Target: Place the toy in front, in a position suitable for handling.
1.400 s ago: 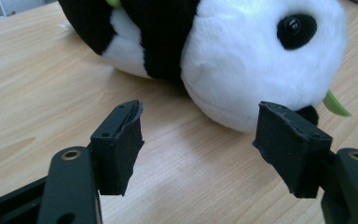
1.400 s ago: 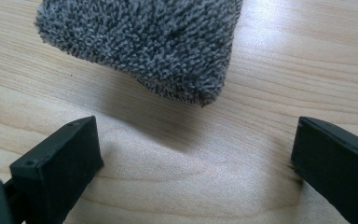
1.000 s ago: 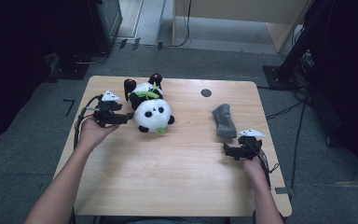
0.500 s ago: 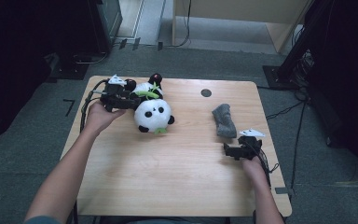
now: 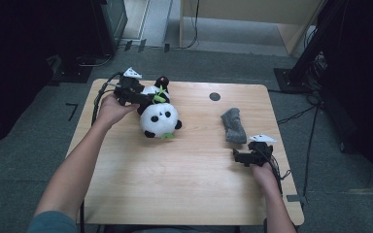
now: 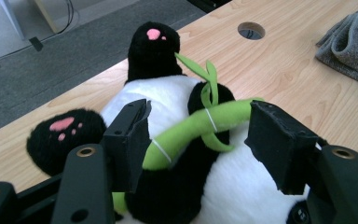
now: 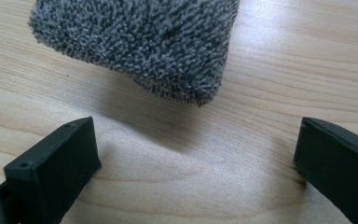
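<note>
Two claws were at work on the counter (image 5: 184,184). Your left claw (image 6: 200,140) sat over the panda plush (image 5: 158,116) at ten o'clock on the counter, its jaws having just been closing, spread either side of the green bamboo stalk (image 6: 191,128) on the toy's belly, not yet pressing it. Your right claw (image 7: 196,163) stood released at four o'clock, just short of the grey cloth (image 7: 140,42), apart from it.
</note>
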The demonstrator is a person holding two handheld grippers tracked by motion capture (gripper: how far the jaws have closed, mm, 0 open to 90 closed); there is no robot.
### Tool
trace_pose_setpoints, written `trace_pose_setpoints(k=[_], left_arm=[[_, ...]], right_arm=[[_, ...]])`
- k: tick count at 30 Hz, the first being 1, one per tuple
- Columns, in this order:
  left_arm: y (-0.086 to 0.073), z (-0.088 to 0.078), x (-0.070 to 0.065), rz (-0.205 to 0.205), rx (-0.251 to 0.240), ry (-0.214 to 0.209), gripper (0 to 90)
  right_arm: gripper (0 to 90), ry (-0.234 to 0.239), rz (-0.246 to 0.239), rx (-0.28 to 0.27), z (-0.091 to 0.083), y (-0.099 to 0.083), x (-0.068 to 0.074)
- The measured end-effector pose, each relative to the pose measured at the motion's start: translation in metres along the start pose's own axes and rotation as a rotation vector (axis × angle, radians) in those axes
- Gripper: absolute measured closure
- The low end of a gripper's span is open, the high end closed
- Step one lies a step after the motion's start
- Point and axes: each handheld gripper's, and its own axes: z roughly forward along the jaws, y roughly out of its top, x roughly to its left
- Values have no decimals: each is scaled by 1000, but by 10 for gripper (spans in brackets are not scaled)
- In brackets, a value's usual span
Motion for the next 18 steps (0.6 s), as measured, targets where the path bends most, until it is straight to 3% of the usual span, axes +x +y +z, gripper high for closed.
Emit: trace_pose_setpoints(k=[10, 18], left_arm=[[-9, 26, 3, 10, 50, -24, 339], [-16, 36, 4, 46, 11, -30, 319]], right_arm=[[0, 0, -1, 0, 0, 0, 0], [0, -1, 1, -1, 0, 0, 0]])
